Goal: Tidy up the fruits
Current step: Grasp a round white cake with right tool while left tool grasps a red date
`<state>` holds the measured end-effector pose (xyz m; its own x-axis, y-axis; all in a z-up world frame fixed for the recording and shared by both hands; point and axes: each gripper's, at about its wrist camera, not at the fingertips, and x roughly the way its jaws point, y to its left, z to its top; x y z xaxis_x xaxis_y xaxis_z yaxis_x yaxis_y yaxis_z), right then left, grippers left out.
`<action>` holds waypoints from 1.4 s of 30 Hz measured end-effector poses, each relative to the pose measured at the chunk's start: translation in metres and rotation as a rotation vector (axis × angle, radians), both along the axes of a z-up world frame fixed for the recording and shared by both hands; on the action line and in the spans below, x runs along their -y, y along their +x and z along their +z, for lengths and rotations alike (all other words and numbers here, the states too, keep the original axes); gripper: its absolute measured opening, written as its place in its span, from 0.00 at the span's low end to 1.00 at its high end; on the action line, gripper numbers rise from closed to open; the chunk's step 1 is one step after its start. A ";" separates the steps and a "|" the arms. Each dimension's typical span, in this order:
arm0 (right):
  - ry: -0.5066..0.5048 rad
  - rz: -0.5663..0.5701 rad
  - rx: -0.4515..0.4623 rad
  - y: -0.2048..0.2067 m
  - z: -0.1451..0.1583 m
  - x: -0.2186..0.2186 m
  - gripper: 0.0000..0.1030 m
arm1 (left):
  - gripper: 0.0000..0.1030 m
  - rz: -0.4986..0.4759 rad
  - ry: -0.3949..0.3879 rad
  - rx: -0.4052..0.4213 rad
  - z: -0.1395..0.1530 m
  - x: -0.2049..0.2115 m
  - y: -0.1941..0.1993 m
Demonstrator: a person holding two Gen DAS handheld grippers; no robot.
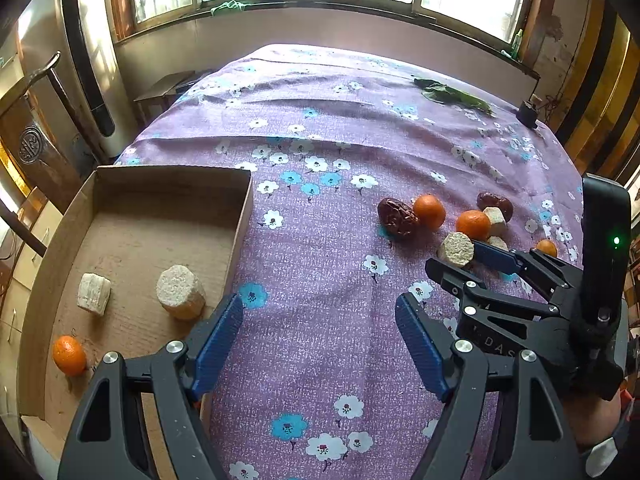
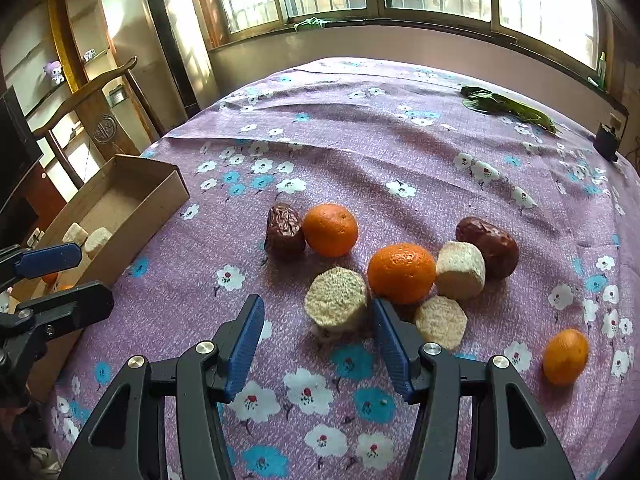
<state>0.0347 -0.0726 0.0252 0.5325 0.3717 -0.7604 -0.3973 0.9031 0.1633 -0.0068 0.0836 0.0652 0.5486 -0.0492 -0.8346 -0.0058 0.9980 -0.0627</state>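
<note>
— Which piece do we go for, and with which hand?

— The right hand-held gripper [image 2: 318, 332] is the nearer one. In the right wrist view the pale cut cylinder [image 2: 336, 304] lies just above and between its blue fingers, in the lower middle of the frame. Its grainy cut face is turned towards us, so we judge its long axis runs away from us, roughly along the line the fingers point.

— Do we have it yet?

— No. The jaws stand apart with nothing clamped. The right finger's tip is just beside the cylinder's right edge, perhaps touching; the left finger is well clear of it. The cylinder is off-centre, towards the right finger.

— And the neighbours?

— A mandarin [image 2: 401, 273] sits close at the cylinder's upper right, and a second cut piece [image 2: 440, 322] lies just right of the right finger. We would judge that finger has to slip into the narrow gap between them.

— What about our other hand?

— The left hand-held gripper [image 1: 319, 320] is released too, empty, over the flowered cloth of the table [image 1: 320, 240]. It hangs just right of the cardboard box [image 1: 240, 216], which fills the left of the left wrist view.
</note>
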 end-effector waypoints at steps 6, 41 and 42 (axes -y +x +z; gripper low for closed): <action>0.026 0.000 -0.019 0.000 0.002 0.009 0.36 | 0.76 -0.019 0.018 -0.043 -0.003 0.013 0.021; 0.069 0.007 -0.028 -0.012 -0.006 0.034 0.40 | 0.26 -0.195 -0.084 -0.148 -0.039 0.056 0.104; 0.071 0.006 -0.027 -0.012 -0.006 0.034 0.40 | 0.26 -0.182 -0.085 -0.146 -0.039 0.054 0.104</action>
<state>0.0229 -0.1066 0.0191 0.5094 0.4288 -0.7461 -0.3974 0.8862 0.2381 0.0972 0.0293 0.0260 0.3977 -0.2094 -0.8933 0.1587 0.9746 -0.1578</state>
